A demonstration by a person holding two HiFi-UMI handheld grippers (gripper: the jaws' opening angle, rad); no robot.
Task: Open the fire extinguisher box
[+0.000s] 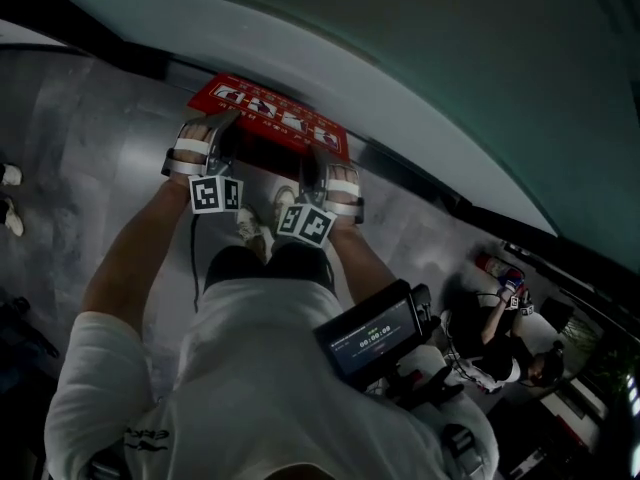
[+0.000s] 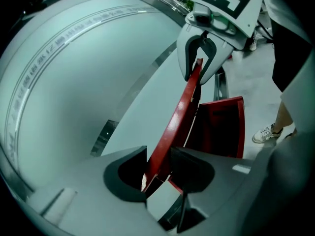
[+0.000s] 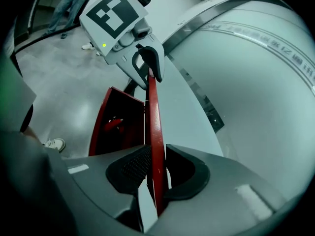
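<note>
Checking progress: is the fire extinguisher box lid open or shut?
Open: the red lid stands raised above the box, whose inside shows.

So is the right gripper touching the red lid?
Touching. The right gripper clamps the lid by its edge from both sides, with no gap, which shows plainly in the right gripper view.

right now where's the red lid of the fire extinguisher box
Head view, top centre: the red lid stands raised beside the curved wall, its edge clamped by the left gripper and right gripper.
</note>
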